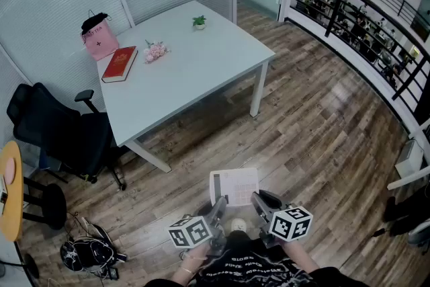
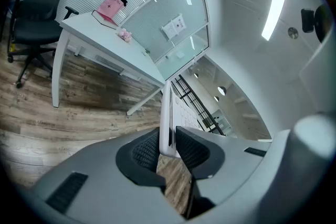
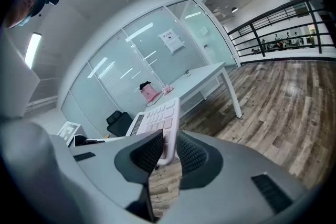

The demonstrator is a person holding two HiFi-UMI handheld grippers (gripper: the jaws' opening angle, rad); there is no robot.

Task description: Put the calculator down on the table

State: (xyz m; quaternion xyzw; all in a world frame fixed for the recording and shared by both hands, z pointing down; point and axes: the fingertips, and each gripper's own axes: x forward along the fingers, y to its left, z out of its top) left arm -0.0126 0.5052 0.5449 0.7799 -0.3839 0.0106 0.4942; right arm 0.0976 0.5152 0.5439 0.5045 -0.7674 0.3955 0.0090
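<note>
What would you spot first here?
A calculator is held over the wooden floor near the bottom, pinched by the left tongs and right tongs. Further off stands a big pale table with a red book and pink bag at its left end.

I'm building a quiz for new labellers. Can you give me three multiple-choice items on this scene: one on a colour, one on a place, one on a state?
1. What colour is the book on the table?
A red
B blue
C green

2. Where is the calculator?
A on the table
B held above the floor
C lying on the floor

3. How do the left gripper jaws stand?
A open and empty
B shut on the calculator
C shut on nothing

Answers:
1 A, its cover is plainly red.
2 B, it hangs over the boards, well short of the table.
3 B, both pads press the calculator's edge.
</note>
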